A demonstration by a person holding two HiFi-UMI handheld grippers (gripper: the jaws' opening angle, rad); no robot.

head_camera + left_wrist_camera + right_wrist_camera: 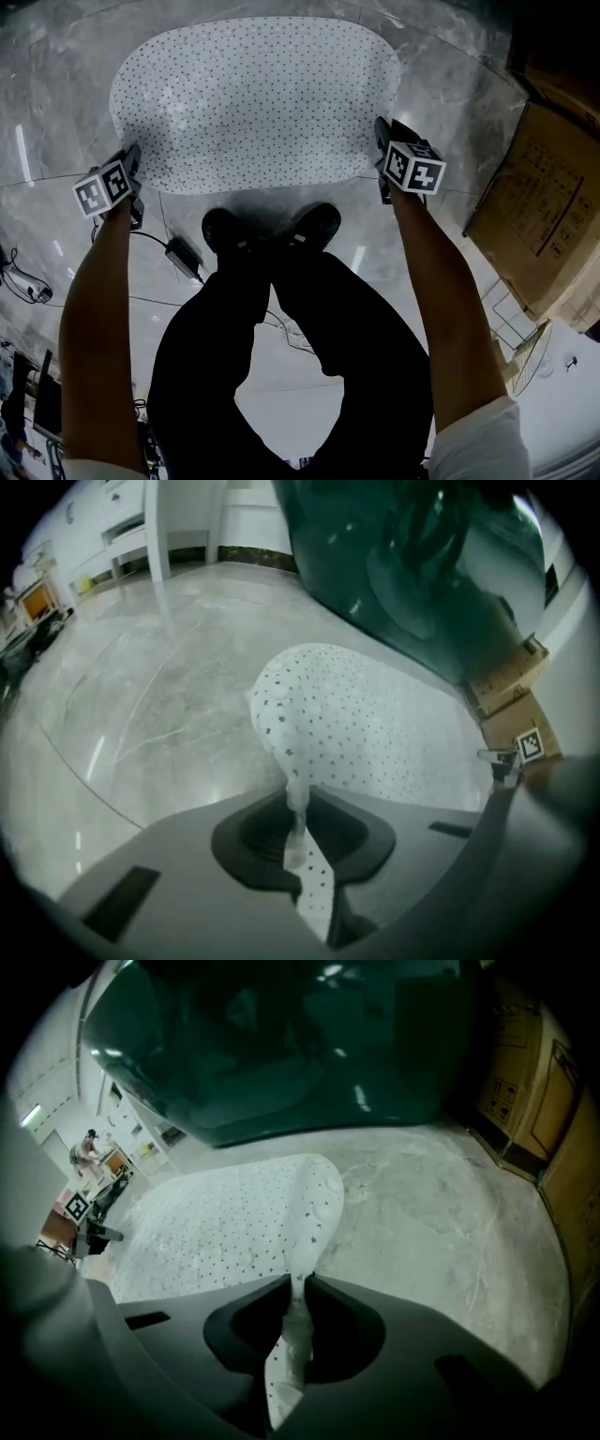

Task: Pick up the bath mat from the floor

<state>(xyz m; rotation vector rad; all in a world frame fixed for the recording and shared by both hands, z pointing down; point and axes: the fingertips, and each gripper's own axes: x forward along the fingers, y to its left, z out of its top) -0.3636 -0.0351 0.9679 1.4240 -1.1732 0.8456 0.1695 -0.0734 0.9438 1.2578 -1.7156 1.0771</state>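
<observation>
A white oval bath mat [253,98] dotted with small dark holes lies on the grey marble floor ahead of the person's feet. My left gripper [131,167] is at the mat's near left corner, shut on the mat's edge, which runs pinched between the jaws [298,827] and is drawn up into a fold [281,724]. My right gripper [382,141] is at the mat's right edge, shut on it as well; the mat's rim stands up in a ridge [314,1213] and passes between the closed jaws [296,1321]. The rest of the mat stays flat on the floor.
Flattened cardboard boxes [544,206] lean at the right. A power adapter with cable [183,258] lies on the floor near the person's left shoe [223,230]. Cables [23,281] sit at the far left. A dark green tub-like body [281,1044] looms beyond the mat.
</observation>
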